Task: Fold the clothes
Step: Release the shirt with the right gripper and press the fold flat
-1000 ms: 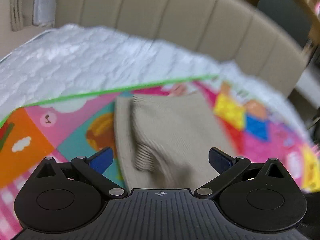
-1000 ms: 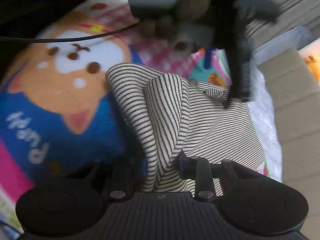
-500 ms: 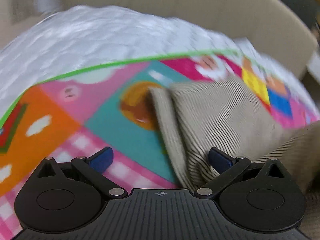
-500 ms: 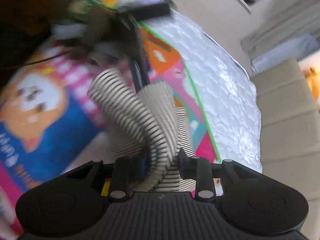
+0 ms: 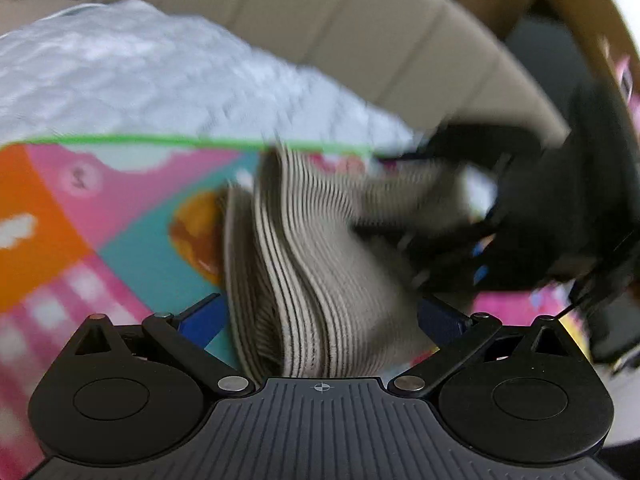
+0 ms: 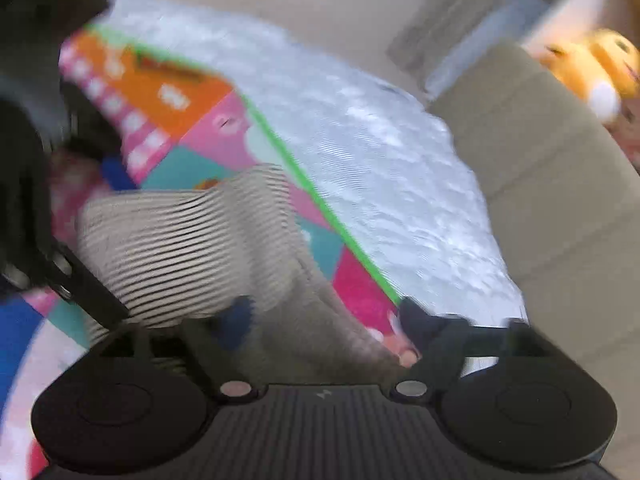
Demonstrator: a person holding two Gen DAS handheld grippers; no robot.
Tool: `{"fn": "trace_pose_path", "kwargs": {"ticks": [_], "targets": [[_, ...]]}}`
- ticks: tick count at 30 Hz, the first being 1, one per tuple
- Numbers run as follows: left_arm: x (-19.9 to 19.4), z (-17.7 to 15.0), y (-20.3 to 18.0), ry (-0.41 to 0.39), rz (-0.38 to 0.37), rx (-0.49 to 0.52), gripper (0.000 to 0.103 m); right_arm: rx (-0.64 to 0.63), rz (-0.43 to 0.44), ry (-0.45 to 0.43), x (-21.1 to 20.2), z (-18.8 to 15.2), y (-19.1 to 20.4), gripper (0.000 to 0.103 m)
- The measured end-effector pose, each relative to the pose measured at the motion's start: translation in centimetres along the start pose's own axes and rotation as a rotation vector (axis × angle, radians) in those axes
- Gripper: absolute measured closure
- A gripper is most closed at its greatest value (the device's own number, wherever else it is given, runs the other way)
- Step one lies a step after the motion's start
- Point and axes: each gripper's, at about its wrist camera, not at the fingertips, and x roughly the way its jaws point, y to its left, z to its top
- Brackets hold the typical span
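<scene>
Right gripper [image 6: 320, 320] letting the striped top [image 5: 320, 264] go

Its jaws are opening wide, cloth lying loose between them. The left gripper [image 5: 320, 320] is standing open, gripping nothing, with the top running lengthwise away from it across the play mat [image 5: 120, 200], nearer this hand.

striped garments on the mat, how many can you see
1: the striped garment lies bunched on the play mat, just ahead of both grippers. Blur and folds could hide another layer.

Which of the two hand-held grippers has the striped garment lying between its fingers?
Both: the left hand-held gripper and the right hand-held gripper each straddle the striped garment; the right one's jaws are opening.
</scene>
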Motion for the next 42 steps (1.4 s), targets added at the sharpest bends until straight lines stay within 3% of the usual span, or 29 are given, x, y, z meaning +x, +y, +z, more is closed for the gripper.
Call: {"fn": "trace_pose_path", "kwargs": {"ticks": [4,7,10,11,14,17,20,30,35,37,39,42], "targets": [[0.2,-0.2,0.4,-0.009,0.024,-0.022,0.0,0.305,0.002,-0.079,-3.1,-2.6,-2.8,0.0],[-0.2,0.1,0.9,-0.033,0.054,-0.068,0.0,0.476,-0.133,-0.11,-3.2,-4.8,-3.7,0.0],[-0.1,0.4,1.4,-0.046,0.076,-0.126,0.0,0.565,-0.245,-0.028,0.7,-6.9,-3.5,0.0],[-0.1,0.4,1.4,-0.05,0.086,-0.13,0.0,0.589,-0.247,0.01,2.3,-7.5,-3.2,0.0],[-0.3,0.4,1.3,-0.06,0.115,-0.12,0.0,0.744,-0.257,-0.034,3.3,-9.2,-3.2,0.0],[-0.1,0.5,1.4,-0.061,0.126,-0.132,0.0,0.736,-0.286,-0.033,2.9,-9.3,-2.6,0.0],[0.4,0.8,1.4,-0.052,0.138,-0.129,0.0,0.695,-0.301,0.039,2.8,-8.2,-3.0,0.0],[0.0,0.5,1.3,-0.049,0.14,-0.117,0.0,0.774,-0.324,0.395,3.1,-2.2,-5.1,0.0],[-0.5,0.0,1.7,-0.047,0.104,-0.102,0.0,0.762,-0.391,0.35,-0.3,3.1,-6.5,0.0],[-0.9,-0.2,1.8,-0.043,0.1,-0.098,0.0,0.863,-0.463,0.403,-0.4,5.5,-8.2,0.0],[-1.3,-0.5,1.6,-0.037,0.107,-0.088,0.0,0.971,-0.413,0.376,-1.3,6.6,-8.5,0.0],[-1.6,-0.7,1.5,-0.034,0.112,-0.081,0.0,1.095,-0.345,0.245,-3.8,5.2,-6.5,0.0]]}}
